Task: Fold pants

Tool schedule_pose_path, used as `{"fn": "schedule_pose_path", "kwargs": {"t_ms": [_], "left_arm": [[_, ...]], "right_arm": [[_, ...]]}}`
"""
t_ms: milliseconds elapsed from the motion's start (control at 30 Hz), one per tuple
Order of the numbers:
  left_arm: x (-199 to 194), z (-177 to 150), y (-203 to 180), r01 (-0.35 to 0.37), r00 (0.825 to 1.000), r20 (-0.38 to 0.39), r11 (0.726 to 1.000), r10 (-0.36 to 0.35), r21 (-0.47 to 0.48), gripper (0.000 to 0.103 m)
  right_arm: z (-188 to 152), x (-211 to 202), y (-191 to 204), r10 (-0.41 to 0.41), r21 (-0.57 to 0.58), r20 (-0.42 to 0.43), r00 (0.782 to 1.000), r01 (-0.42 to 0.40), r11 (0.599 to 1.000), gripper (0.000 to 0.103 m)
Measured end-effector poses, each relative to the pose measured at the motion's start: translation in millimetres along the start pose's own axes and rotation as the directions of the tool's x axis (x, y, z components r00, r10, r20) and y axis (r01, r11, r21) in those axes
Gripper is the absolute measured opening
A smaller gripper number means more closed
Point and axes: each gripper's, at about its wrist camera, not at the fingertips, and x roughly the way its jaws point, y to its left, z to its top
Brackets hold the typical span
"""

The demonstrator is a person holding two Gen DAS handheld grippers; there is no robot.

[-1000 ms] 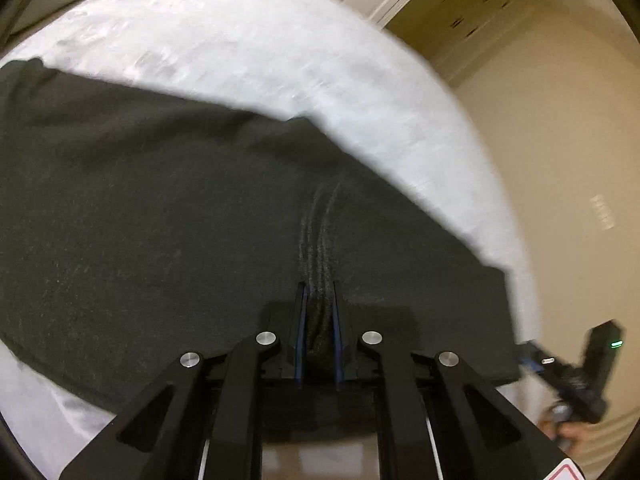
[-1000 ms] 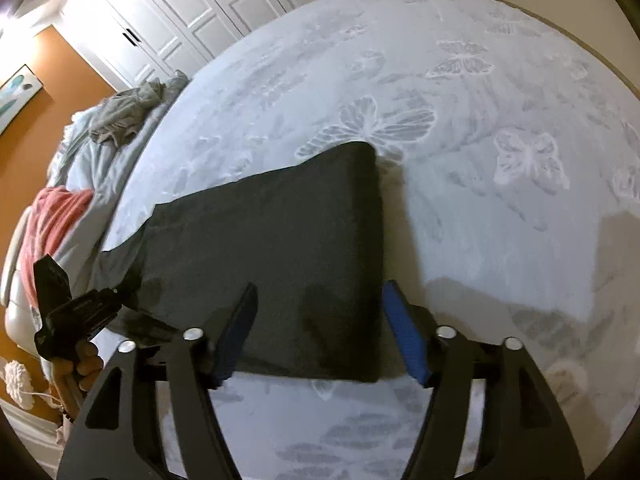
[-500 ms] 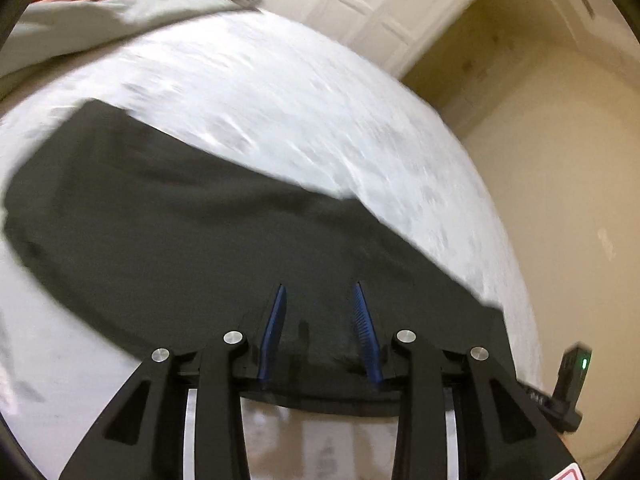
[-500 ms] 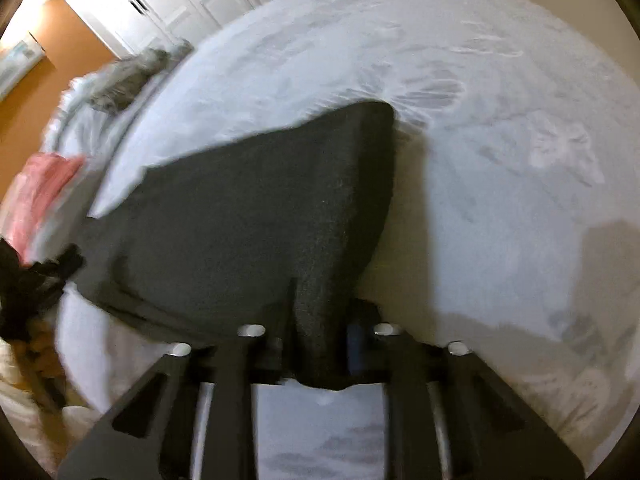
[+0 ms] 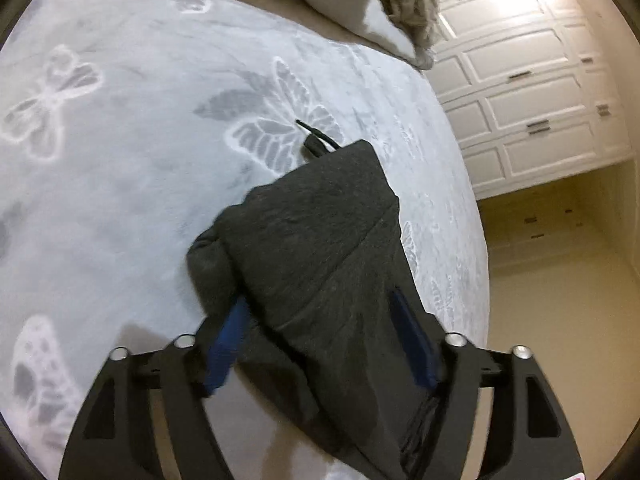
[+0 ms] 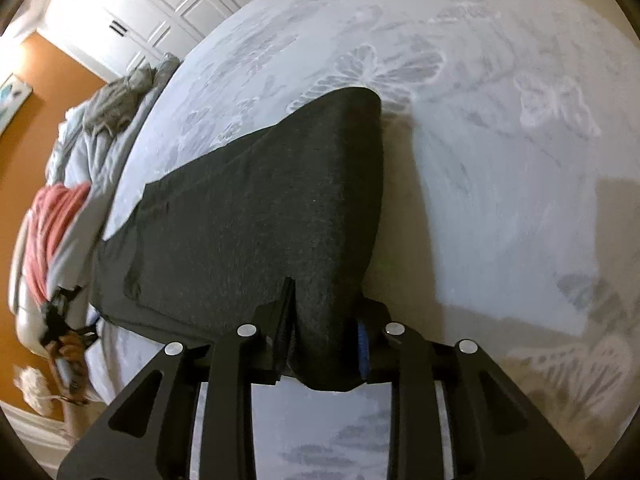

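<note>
Two grippers work our dark pants on the butterfly-patterned bed: the left gripper has just been opening, fingers wide astride the folded end; the right gripper pinches the other end. Mid-fold, we judge; next, a fresh left grasp. No writing is legible.

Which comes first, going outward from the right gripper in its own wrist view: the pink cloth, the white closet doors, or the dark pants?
1. Dark pants: pinched in the jaws of the right gripper, spreading up and left.
2. Pink cloth: at the left edge, beyond the pants, on the rumpled bedding.
3. White closet doors: top left, past the bed.
</note>
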Motion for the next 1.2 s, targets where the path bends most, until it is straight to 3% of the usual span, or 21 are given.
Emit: {"fn": "schedule_pose_path", "kwargs": {"t_ms": [100,200,300,400,467,533,600,733,767,800,867,900,933,1000,1033,1100,1200], "left_arm": [[-21.0,-7.4,5.6,0.015,0.998,0.054,0.992,-0.008,-0.122,0.070],[-55.6,-14.4,8.0,-0.049,0.988,0.141,0.992,0.065,-0.113,0.070],[-46.5,-6.0,9.3,0.094,0.994,0.065,0.987,-0.086,-0.133,0.070],[-40.1,-5.9,8.4,0.151,0.989,0.026,0.980,-0.148,-0.132,0.070],[-26.0,-5.1,4.5,0.163,0.986,-0.008,0.975,-0.166,-0.153,0.070],[-12.5,-4.1,11.8,0.123,0.990,-0.040,0.969,-0.134,-0.212,0.070],[-7.6,-7.9,19.3,0.133,0.989,-0.034,0.955,-0.147,-0.264,0.070],[-8.6,-8.0,1.7,0.106,0.993,-0.033,0.977,-0.114,-0.185,0.068],[-7.8,-9.4,-0.9,0.140,0.988,-0.046,0.974,-0.151,-0.181,0.059],[-2.9,-9.2,-3.9,0.171,0.980,-0.069,0.970,-0.185,-0.173,0.029],[16.8,-5.3,-7.1,0.187,0.968,-0.139,0.971,-0.208,-0.152,0.001],[21.8,-4.2,-6.3,0.181,0.968,-0.148,0.971,-0.204,-0.154,0.001],[22.9,-5.5,-1.6,0.155,0.975,-0.134,0.973,-0.179,-0.173,0.001],[8.8,-11.3,1.1,0.180,0.973,-0.111,0.964,-0.204,-0.198,0.001],[-7.9,-14.7,-2.2,0.185,0.975,-0.092,0.969,-0.201,-0.163,0.001],[-15.9,-15.7,4.8,0.106,0.988,-0.100,0.986,-0.120,-0.128,0.001],[-9.6,-18.8,33.1,0.073,0.985,-0.132,0.967,-0.108,-0.246,0.010]], "right_arm": [[-0.7,-1.5,-2.0,0.009,0.010,0.000,1.000,-0.009,1.000,0.026],[0.5,-0.1,0.2,0.004,0.000,-0.006,1.000,-0.004,1.000,0.027],[3.0,1.7,3.4,-0.006,-0.017,-0.017,1.000,0.006,1.000,0.030],[3.5,3.0,5.3,-0.011,-0.030,-0.022,1.000,0.010,0.999,0.034],[3.0,2.9,6.7,-0.013,-0.038,-0.021,1.000,0.012,0.999,0.036],[2.3,2.9,6.9,-0.017,-0.047,-0.020,1.000,0.016,0.999,0.037],[2.0,2.7,6.6,-0.016,-0.045,-0.019,1.000,0.015,0.999,0.037],[2.3,2.8,6.3,-0.017,-0.047,-0.018,1.000,0.016,0.999,0.037],[1.8,2.8,6.8,-0.020,-0.053,-0.016,1.000,0.019,0.998,0.037],[1.3,3.0,8.1,-0.026,-0.066,-0.010,1.000,0.025,0.998,0.037],[0.4,4.1,12.5,-0.064,-0.113,0.013,0.998,0.065,0.991,0.028],[0.6,4.2,14.0,-0.069,-0.127,0.018,0.997,0.071,0.989,0.019],[0.9,3.8,15.9,-0.058,-0.131,0.019,0.998,0.060,0.990,0.017],[0.0,-7.5,18.9,-0.046,-0.154,0.035,0.998,0.051,0.987,0.015],[0.2,-13.4,18.9,-0.030,-0.156,0.040,0.999,0.036,0.987,0.015],[1.2,-19.6,13.0,-0.008,-0.139,0.035,0.999,0.013,0.990,0.015],[-0.6,2.2,11.8,-0.098,-0.157,-0.011,0.995,0.095,0.983,0.016]]}}
